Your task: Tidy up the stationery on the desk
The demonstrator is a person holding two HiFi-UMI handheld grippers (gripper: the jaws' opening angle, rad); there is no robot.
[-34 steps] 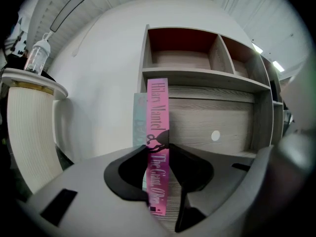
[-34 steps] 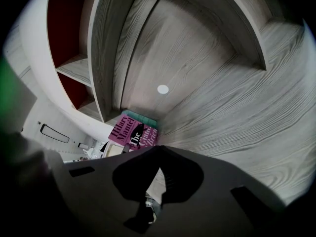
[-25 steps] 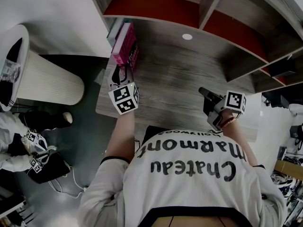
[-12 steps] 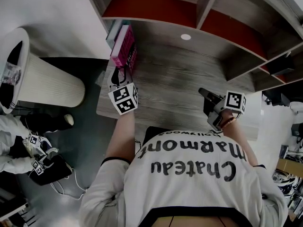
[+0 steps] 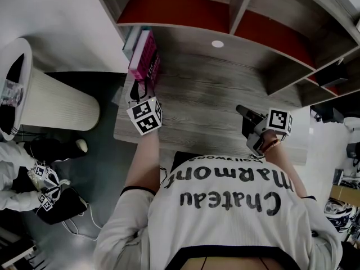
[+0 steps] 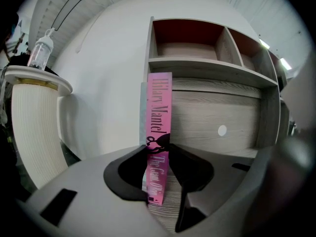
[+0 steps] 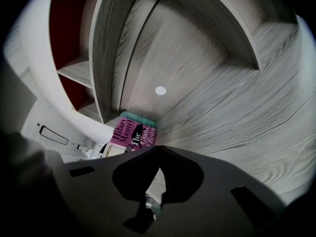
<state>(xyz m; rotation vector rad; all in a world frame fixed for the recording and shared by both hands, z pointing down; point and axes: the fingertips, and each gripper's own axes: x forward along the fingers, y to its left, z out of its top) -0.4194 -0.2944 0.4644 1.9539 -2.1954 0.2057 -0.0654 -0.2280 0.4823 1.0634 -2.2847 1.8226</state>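
Only its own view shows left claw clamping pink book; right claw closed.

Office or study — wooden desk (shelving above).

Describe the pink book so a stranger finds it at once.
Start at the left end of the desk, by the white wall. Two books stand there. The pink book, unlike the teal book beside it, is clamped in the left tongs.
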